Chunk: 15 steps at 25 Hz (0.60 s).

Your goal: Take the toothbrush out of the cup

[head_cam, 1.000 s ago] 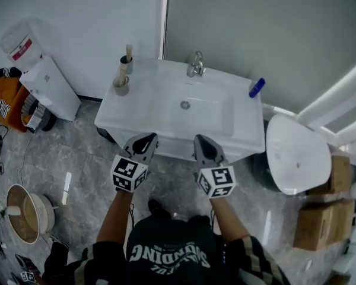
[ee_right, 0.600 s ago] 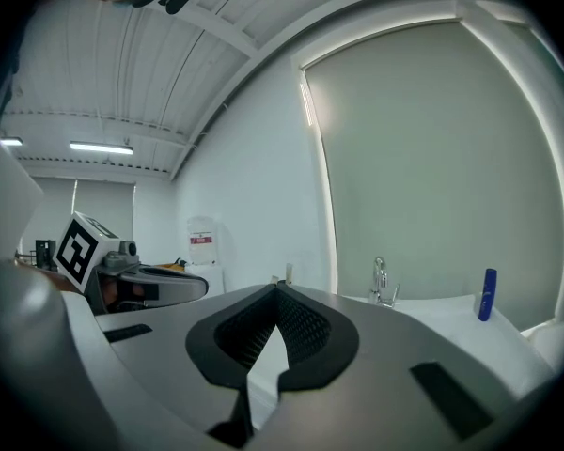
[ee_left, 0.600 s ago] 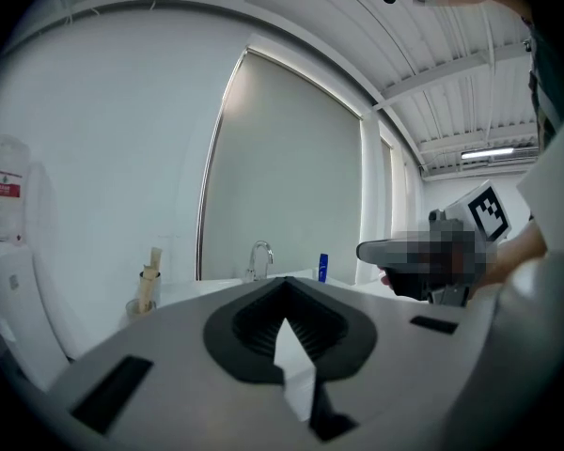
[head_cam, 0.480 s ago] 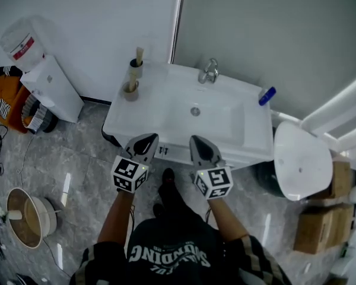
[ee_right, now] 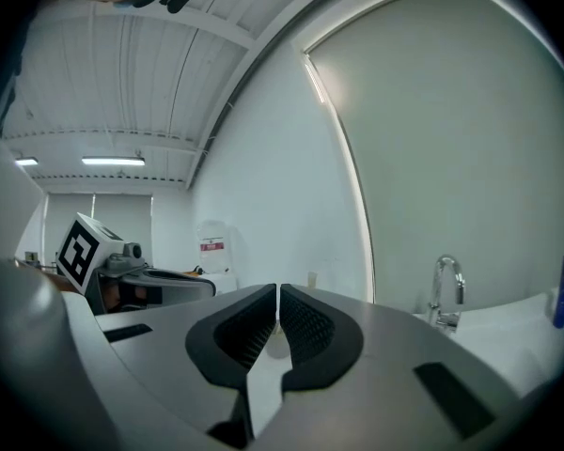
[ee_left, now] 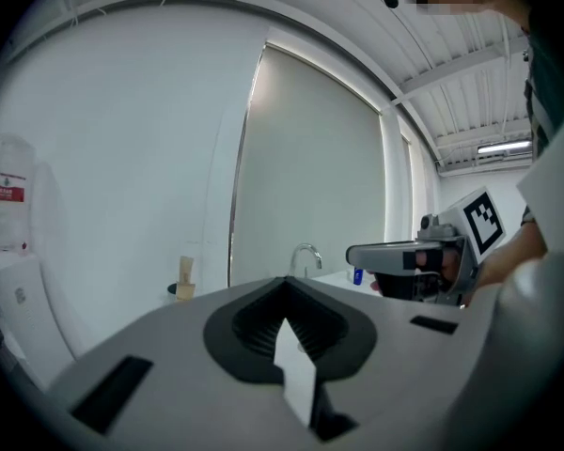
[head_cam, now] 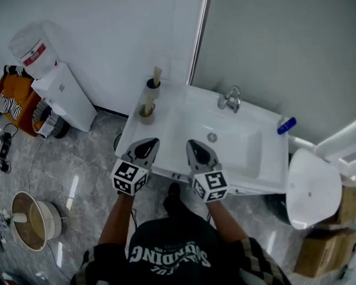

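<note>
Two cups stand at the back left corner of the white sink (head_cam: 249, 171). The dark cup (head_cam: 152, 84) holds an upright pale toothbrush (head_cam: 157, 73). In front of it stands a tan cup (head_cam: 146, 113) with another brush handle in it. My left gripper (head_cam: 148, 143) is shut and empty over the sink's front edge, short of the cups. Beside it, my right gripper (head_cam: 193, 143) is also shut and empty. The left gripper view looks past the left gripper (ee_left: 284, 283) to a cup (ee_left: 182, 290) far off. In the right gripper view the right gripper (ee_right: 278, 289) has its pads together.
A faucet (head_cam: 230, 98) and a blue bottle (head_cam: 286, 125) stand at the sink's back. A water dispenser (head_cam: 60, 92) stands left of the sink, a white round stool (head_cam: 311, 196) and cardboard boxes (head_cam: 320, 255) right. A bucket (head_cam: 29, 218) sits on the grey floor.
Both grippers have come forward to the sink's front edge, side by side and still shut. The sink and cups now lie further right and closer in the head view.
</note>
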Each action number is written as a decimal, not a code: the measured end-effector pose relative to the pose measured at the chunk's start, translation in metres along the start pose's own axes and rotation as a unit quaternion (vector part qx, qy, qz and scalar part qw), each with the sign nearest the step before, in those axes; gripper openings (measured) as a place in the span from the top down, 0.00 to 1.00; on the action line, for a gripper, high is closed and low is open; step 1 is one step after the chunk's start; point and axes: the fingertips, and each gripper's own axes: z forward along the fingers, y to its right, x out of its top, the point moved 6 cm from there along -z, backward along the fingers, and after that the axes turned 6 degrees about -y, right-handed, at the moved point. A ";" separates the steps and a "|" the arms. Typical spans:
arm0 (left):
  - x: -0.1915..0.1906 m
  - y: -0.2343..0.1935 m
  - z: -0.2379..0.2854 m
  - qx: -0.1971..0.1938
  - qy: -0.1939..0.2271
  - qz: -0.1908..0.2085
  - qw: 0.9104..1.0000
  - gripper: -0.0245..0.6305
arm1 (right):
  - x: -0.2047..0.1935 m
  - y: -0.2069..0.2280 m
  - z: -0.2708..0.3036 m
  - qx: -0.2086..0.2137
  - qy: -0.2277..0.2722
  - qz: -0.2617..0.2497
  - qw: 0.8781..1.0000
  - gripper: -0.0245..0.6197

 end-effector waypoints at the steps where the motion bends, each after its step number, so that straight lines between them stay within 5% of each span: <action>1: 0.004 -0.009 0.006 0.003 -0.002 -0.001 1.000 0.96 | 0.003 0.005 0.014 0.007 -0.002 0.002 1.000 0.96; 15: 0.019 -0.102 0.048 0.084 -0.034 -0.033 0.995 0.96 | 0.031 0.037 0.152 0.099 -0.038 0.001 0.994 0.96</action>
